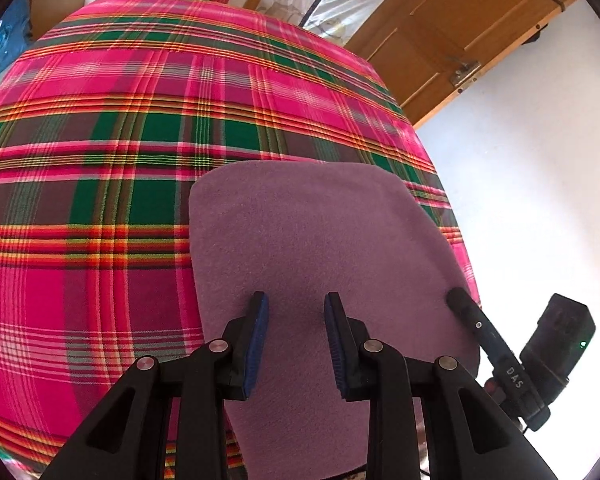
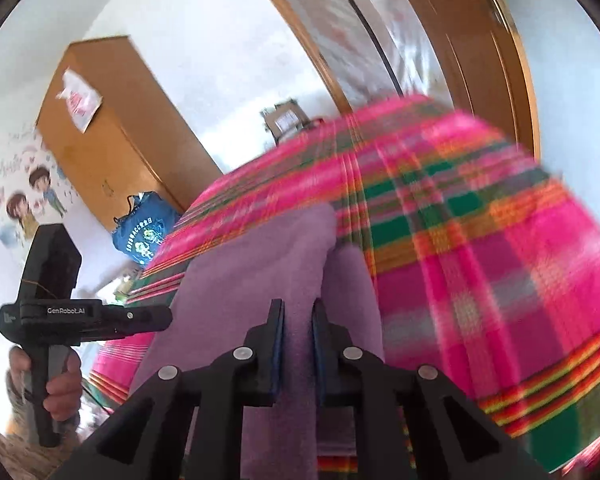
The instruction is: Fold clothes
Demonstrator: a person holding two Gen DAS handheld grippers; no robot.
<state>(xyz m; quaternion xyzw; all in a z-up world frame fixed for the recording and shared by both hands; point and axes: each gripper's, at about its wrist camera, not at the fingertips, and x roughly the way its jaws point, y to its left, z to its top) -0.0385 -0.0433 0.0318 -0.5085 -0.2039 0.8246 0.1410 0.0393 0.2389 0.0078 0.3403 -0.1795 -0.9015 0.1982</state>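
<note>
purple cloth on plaid bedspread | left tool wide | right tool pinching cloth | wooden door

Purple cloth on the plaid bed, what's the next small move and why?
Probably carry the right gripper, shut on a raised ridge of the purple cloth, across to lay the fold flat; the left gripper hangs open above it, holding nothing.

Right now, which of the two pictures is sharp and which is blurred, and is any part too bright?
Left wrist view: sharp; the weave of the purple cloth and the plaid cover reads clearly, but the floor at right is overexposed. Right wrist view: motion blur smears the plaid stripes, while the right gripper is crisp. Both views bend straight lines.
</note>
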